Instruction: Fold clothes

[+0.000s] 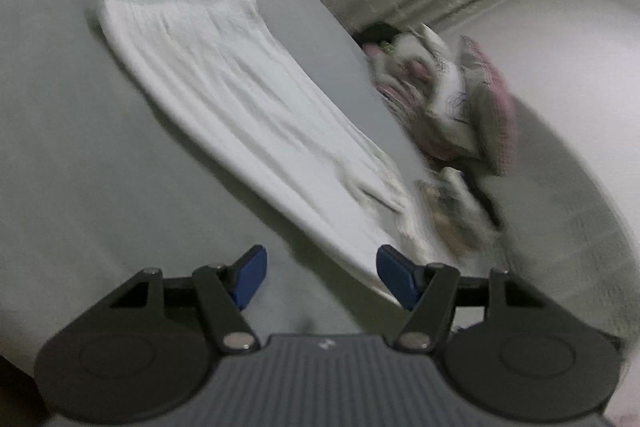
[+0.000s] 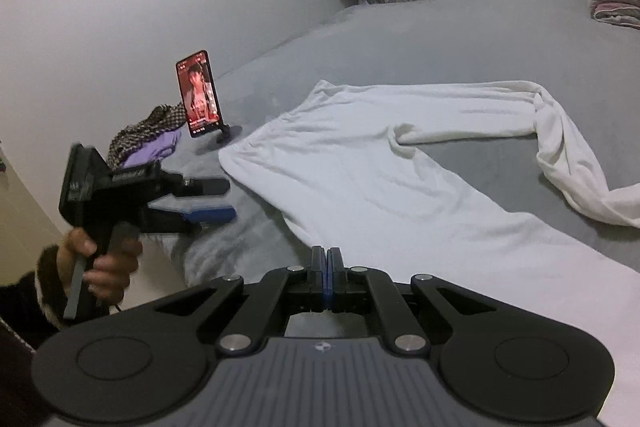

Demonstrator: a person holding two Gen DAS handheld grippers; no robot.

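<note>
Beside L fingers [image 1: 394, 277]: white garment [image 1: 224, 99]; R pair closed.

The garment [image 2: 384, 163] lies spread on the bed [image 2: 460, 31], the phone [image 2: 199, 93] standing left of it.

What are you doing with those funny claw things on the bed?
A person is folding a white garment spread on a grey bed, holding a gripper in each hand. The left gripper is open beside the cloth's edge, gripping nothing. The right gripper is shut; whether it pinches cloth isn't clear. A phone stands nearby.
</note>
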